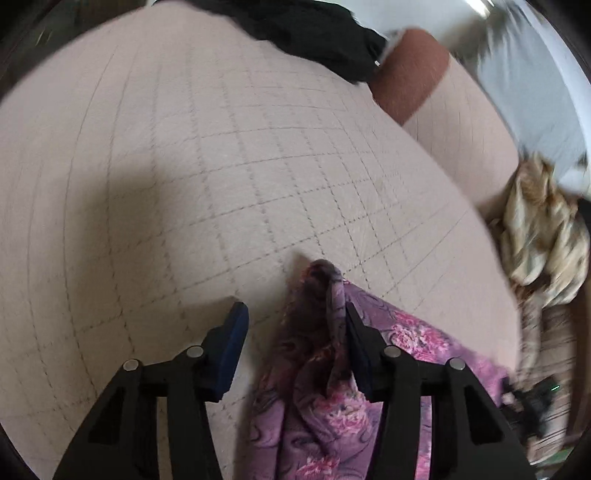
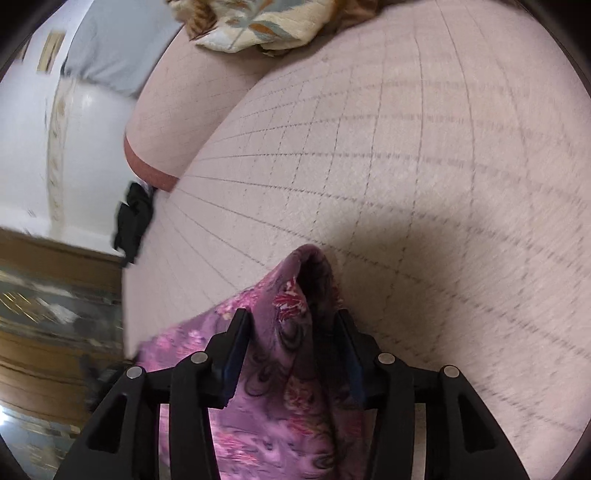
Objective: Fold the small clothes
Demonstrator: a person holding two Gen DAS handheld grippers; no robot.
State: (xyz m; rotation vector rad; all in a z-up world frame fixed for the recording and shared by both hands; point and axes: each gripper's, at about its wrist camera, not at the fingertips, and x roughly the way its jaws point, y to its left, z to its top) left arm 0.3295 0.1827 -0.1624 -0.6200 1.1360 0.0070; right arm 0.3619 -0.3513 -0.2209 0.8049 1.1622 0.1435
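A purple cloth with pink flowers (image 1: 325, 406) lies bunched on the pale quilted bed cover (image 1: 184, 155). My left gripper (image 1: 294, 308) stands open over it. A raised fold of the cloth leans against the right finger (image 1: 354, 332), and bare cover shows beside the left finger (image 1: 232, 332). In the right wrist view the same cloth (image 2: 280, 424) rises in a peak between the fingers of my right gripper (image 2: 292, 314). Those jaws stand apart, and the cloth hangs loosely between the pads rather than being pinched.
A black garment (image 1: 314, 33) lies at the far edge of the bed (image 2: 135, 218). A beige leaf-patterned cloth (image 1: 543, 236) is heaped by a bolster with a brown end (image 2: 147, 173). The bed edge (image 2: 125, 295) drops to the floor on the left.
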